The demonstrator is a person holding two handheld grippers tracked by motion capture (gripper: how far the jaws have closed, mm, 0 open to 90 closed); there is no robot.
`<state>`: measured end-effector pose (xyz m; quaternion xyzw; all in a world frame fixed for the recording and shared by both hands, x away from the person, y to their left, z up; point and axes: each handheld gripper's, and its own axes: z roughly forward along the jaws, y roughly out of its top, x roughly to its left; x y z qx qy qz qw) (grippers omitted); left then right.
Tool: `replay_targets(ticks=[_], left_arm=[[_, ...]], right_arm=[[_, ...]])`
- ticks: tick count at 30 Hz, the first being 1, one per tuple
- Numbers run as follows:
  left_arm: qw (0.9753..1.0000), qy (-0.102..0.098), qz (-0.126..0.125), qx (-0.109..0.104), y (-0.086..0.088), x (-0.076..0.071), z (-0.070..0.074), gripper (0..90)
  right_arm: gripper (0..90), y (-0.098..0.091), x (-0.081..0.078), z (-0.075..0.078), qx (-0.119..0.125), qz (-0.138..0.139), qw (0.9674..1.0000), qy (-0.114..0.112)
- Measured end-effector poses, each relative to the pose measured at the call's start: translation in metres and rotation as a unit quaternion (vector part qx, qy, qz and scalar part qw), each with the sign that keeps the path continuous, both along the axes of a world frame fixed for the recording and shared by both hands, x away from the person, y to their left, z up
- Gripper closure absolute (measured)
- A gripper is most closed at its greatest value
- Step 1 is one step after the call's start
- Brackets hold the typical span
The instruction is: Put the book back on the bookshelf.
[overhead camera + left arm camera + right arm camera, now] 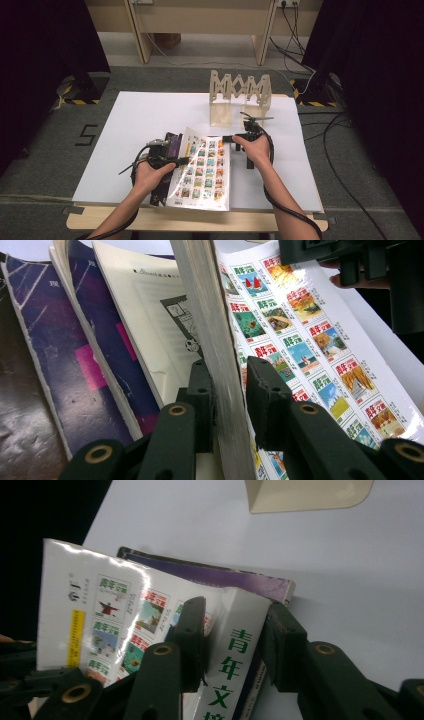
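Magazine (202,170) with the glossy stamp-grid cover lies tilted on the darker books (167,165) at the near edge of the white table (140,120), in front of the wooden rack (240,95). We see the left gripper (230,390) clamped on its page block, while the right gripper (232,640) straddles the spine, jaws not pressing. We judge it thick, floppy and slick: best gripped near the spine.
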<state>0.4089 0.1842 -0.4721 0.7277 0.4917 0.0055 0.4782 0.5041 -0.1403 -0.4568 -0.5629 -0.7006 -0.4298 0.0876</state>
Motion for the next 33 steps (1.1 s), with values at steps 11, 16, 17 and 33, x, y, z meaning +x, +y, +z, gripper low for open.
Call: replay_targets(ticks=[11, 16, 17, 33], left_arm=[[0.9960, -0.064, 0.061, 0.017, 0.031, -0.008, 0.001, 49.6], [0.9832, -0.117, 0.124, 0.065, 0.064, -0.011, -0.002, 45.9], [0.9805, -0.125, 0.131, 0.076, 0.069, -0.011, -0.004, 45.3], [0.9704, -0.138, 0.169, 0.104, 0.101, -0.008, -0.027, 38.2]], right_arm=[[69.9, 0.006, -0.007, 0.021, 0.003, -0.009, 0.9999, -0.012], [70.5, 0.008, -0.009, 0.027, 0.005, -0.009, 0.9998, -0.015], [70.7, 0.008, -0.010, 0.029, 0.007, -0.009, 0.9998, -0.017], [72.5, 0.011, -0.013, 0.045, 0.018, -0.006, 0.9995, -0.024]])
